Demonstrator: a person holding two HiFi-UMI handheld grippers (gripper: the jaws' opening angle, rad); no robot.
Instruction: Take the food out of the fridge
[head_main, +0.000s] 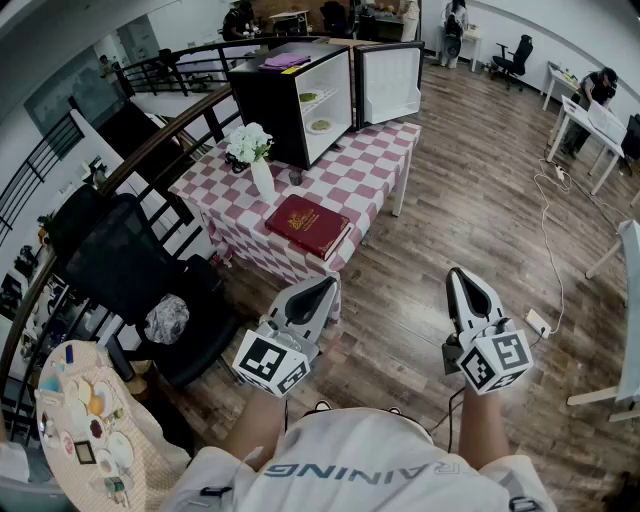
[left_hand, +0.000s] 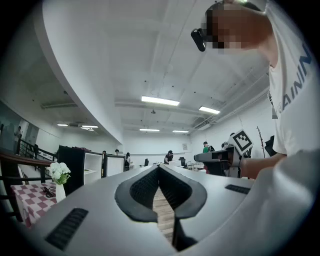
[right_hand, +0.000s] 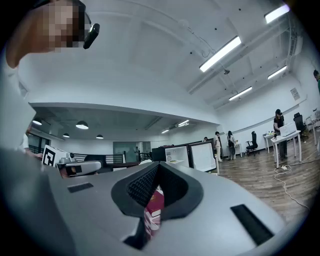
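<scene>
Left gripper (head_main: 325, 283): jaws pressed together, empty, held near the body.
Right gripper (head_main: 457, 275): jaws pressed together, nothing pinched, level beside it on the right.
Book (head_main: 308, 225): red, flat on the near end of the checked table (head_main: 380, 150).
Vase (head_main: 262, 176): white flowers (head_main: 249, 141), farther left.
Fridge (head_main: 270, 100): far end of table, door (head_main: 390, 83) open to the right.
Food (head_main: 320, 126): on plates on the fridge shelves.

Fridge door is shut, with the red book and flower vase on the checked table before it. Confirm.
Not shut: the head view shows the fridge door standing open. The red book and flower vase are on the checked table before it, as stated.
</scene>
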